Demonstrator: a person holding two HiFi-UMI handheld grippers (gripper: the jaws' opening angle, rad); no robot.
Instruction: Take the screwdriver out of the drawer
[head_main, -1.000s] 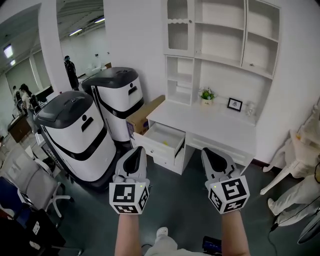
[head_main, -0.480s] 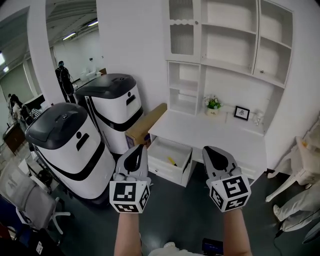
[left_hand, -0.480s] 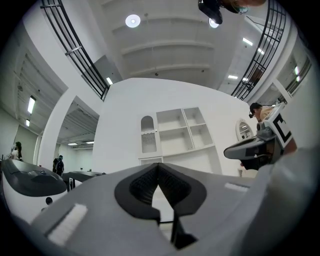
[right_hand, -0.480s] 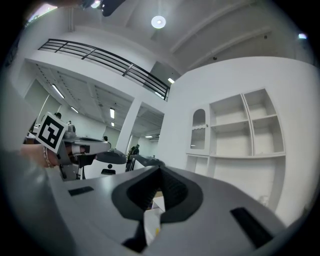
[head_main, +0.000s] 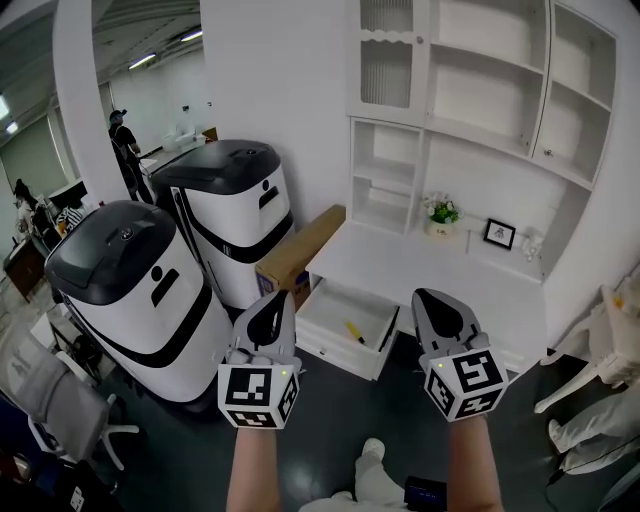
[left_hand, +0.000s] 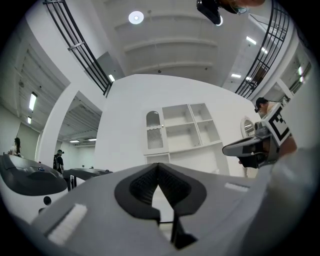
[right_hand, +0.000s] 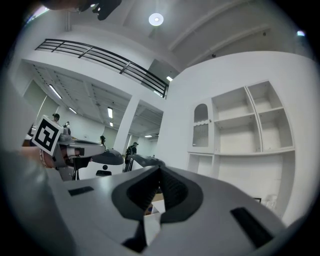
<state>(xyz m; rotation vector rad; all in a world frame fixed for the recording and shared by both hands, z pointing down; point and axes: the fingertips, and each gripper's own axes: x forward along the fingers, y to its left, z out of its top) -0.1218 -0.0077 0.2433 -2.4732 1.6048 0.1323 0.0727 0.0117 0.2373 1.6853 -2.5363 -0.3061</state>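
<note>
In the head view a white desk (head_main: 440, 275) has one drawer (head_main: 345, 320) pulled open, and a yellow screwdriver (head_main: 354, 332) lies inside it. My left gripper (head_main: 270, 305) and right gripper (head_main: 432, 300) are held side by side in front of the drawer, short of it, both pointing at the desk. Each has its jaws shut with nothing between them. In the left gripper view the left gripper (left_hand: 159, 167) shows its tips touching. The right gripper (right_hand: 160, 170) in its own view is likewise shut and empty.
Two large white and black machines (head_main: 140, 290) stand left of the desk. A cardboard box (head_main: 297, 255) leans between them and the desk. White shelves (head_main: 470, 100) rise above the desktop, which carries a small plant (head_main: 441, 215) and a picture frame (head_main: 498, 234). A white chair (head_main: 590, 370) is at the right.
The view has closed in on the desk; the open drawer sits nearer and more central, and the yellow screwdriver inside has come into sight. Both grippers stay shut.
</note>
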